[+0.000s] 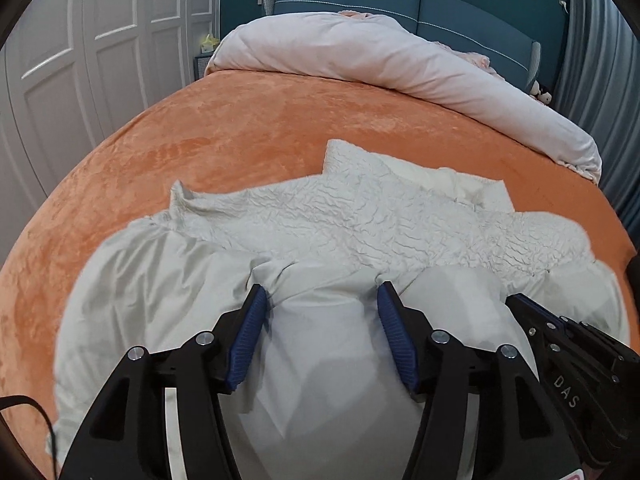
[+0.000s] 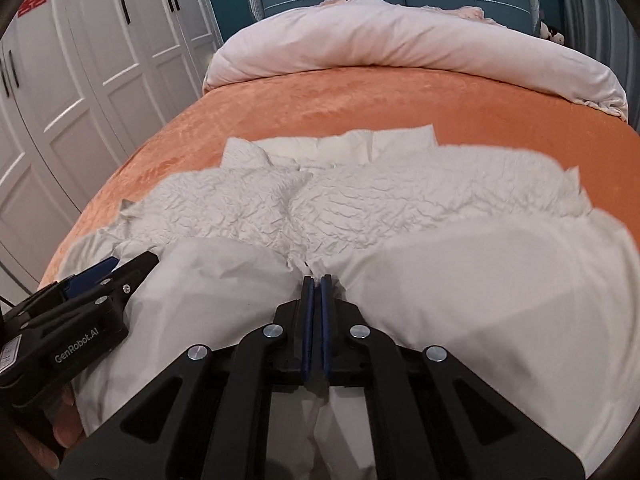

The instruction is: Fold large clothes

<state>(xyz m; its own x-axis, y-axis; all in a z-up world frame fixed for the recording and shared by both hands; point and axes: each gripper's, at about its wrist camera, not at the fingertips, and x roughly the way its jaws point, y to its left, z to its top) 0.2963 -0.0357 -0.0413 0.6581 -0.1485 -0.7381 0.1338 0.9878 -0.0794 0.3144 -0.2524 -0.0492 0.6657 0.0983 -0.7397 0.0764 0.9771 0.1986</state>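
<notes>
**A:** How many things are in front of you?

**B:** You have one bed (image 1: 256,128), covered in an orange velvety spread. One white garment (image 1: 320,216) lies across the near half of it, crinkled fabric on the far side and smooth fabric bunched up close to you. One pale pink duvet (image 1: 400,60) is rolled along the head of the bed, against one blue headboard (image 1: 400,4). White wardrobe doors (image 2: 80,80) stand along the left; several are visible, some with red paper cut-outs at the top.

**A:** And the tools?

**B:** Two, one in each of your hands. Your left gripper (image 1: 320,296) has its jaws well apart. Smooth white cloth lies between the blue pads (image 1: 248,336) and bulges up there; its gathered folds reach both tips, but the pads are not pressing it.

**A:** The other one?

**B:** Your right gripper (image 2: 316,280) has its two blue pads drawn together, nearly touching. A pinch of the white garment's gathered edge sits at their tips, with folds radiating out from that point, so it is clamped on the cloth.

**A:** How do the two stand to each other?

**B:** Side by side and near each other, both over the garment's near, smooth part. Each shows at the edge of the other's view.
</notes>
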